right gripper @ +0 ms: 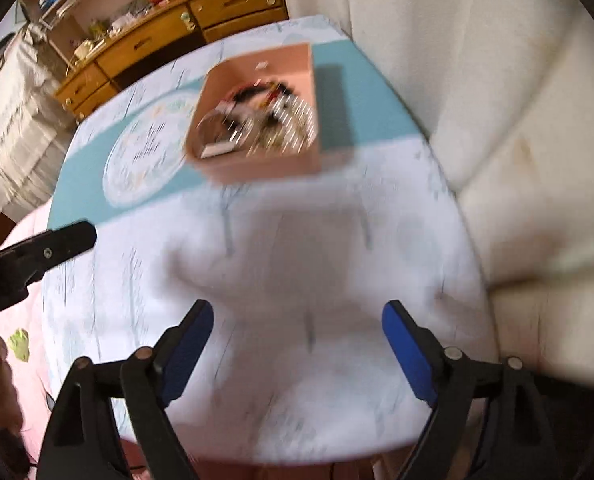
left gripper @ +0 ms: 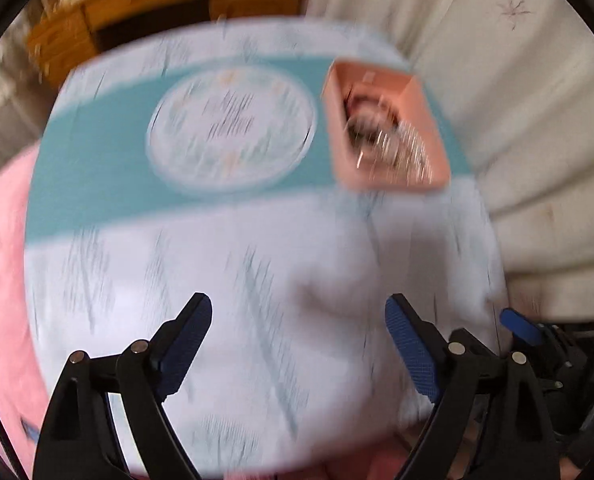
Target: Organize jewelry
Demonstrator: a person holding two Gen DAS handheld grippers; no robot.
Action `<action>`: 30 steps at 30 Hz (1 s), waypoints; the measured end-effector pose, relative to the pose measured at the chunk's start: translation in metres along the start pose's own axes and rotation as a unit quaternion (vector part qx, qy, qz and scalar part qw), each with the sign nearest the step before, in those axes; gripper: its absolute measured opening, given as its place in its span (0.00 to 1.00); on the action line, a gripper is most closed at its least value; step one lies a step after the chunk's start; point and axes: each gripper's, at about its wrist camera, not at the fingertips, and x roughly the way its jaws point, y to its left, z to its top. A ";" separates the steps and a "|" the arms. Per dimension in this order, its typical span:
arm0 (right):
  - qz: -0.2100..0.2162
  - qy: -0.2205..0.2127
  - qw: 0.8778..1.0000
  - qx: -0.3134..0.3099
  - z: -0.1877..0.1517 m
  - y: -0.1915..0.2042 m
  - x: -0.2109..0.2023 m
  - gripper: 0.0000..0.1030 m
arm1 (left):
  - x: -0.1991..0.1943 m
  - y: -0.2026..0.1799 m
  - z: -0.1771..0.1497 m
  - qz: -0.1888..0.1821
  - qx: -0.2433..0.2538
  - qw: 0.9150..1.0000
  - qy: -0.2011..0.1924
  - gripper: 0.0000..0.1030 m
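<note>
Pink square box [right gripper: 257, 120] of blurred jewelry sits on the white-and-teal printed table [right gripper: 297, 280]. Left gripper [left gripper: 299, 340] and right gripper [right gripper: 297, 344] hover above, fingers spread, nothing between them.

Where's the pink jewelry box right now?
The pink box sits on the teal band of the tablecloth, just right of the round printed emblem, toward the table's far side; in the left wrist view it lies upper right.

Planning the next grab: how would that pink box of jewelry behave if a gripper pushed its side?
The pink box looks thin-walled and probably light, so it would likely slide on the tablecloth. Its walls look tall, so a high push may tip it. The loose jewelry inside would probably shift.
</note>
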 end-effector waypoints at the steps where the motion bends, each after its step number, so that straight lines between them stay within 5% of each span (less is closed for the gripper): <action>1: 0.004 0.006 1.000 0.004 -0.008 0.003 -0.003 0.86 | -0.009 0.009 -0.011 0.001 -0.012 1.000 0.007 0.85; 5: 0.033 0.014 0.999 0.015 -0.045 0.027 -0.025 0.86 | -0.053 0.032 -0.052 0.022 -0.024 0.999 -0.023 0.99; 9: 0.040 -0.016 0.998 -0.051 -0.055 0.052 -0.055 0.86 | -0.088 0.030 -0.075 0.059 -0.020 0.995 -0.076 0.99; 19: 0.081 -0.053 0.989 -0.109 -0.045 0.048 -0.128 0.87 | -0.137 -0.013 -0.071 0.096 -0.035 0.983 -0.150 0.99; 30: 0.079 -0.114 0.986 -0.094 -0.044 0.037 -0.161 0.87 | -0.137 -0.033 -0.091 0.103 -0.048 0.983 -0.147 0.99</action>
